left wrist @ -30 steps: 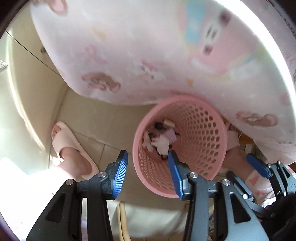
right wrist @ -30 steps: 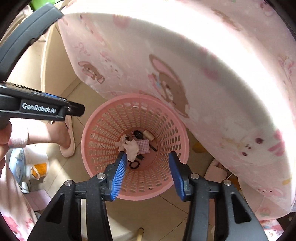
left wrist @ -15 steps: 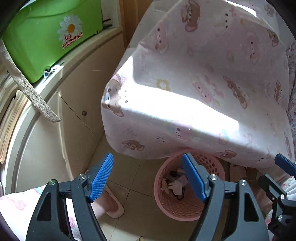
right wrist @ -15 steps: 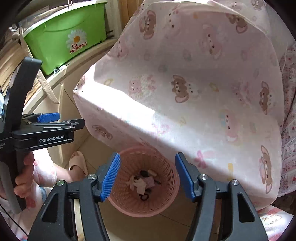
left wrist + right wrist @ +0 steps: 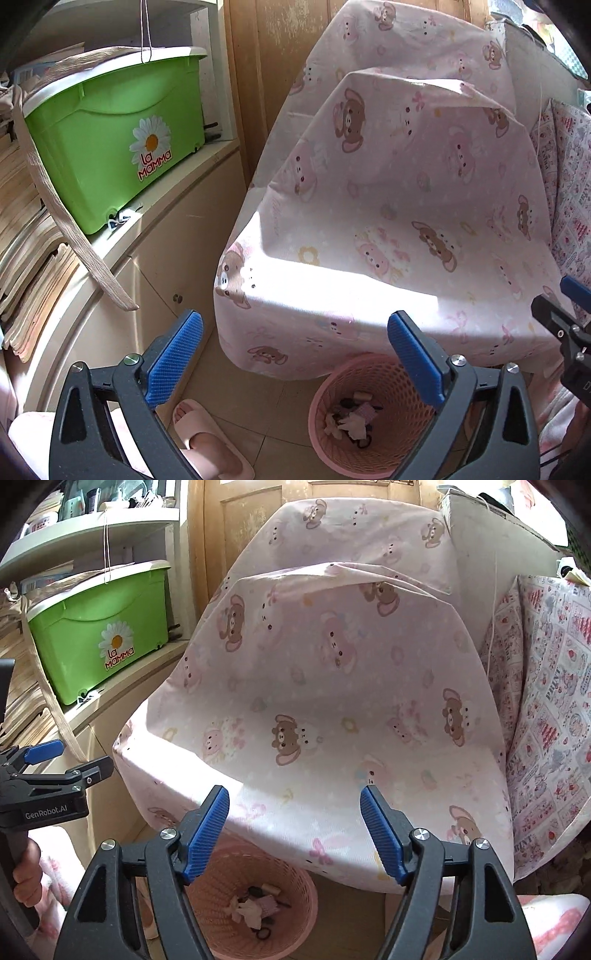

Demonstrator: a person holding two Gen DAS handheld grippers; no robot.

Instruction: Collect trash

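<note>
Hard sunlight overexposes the pink sheet (image 5: pixel 332 291); fisheye edges curve, vignette black.

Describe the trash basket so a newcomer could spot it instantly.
Find the big pink bear-print sheet draped over furniture in the middle. On the tiled floor, partly under its lower edge, stands the basket: round, pink plastic with rows of holes, scraps of trash in its bottom. The green box nearby is solid-walled and sits up on a cabinet.

The pink perforated plastic basket (image 5: pixel 295 915) is half hidden behind the right gripper's arms, and the scraps (image 5: pixel 351 419) inside are too small to name
</note>
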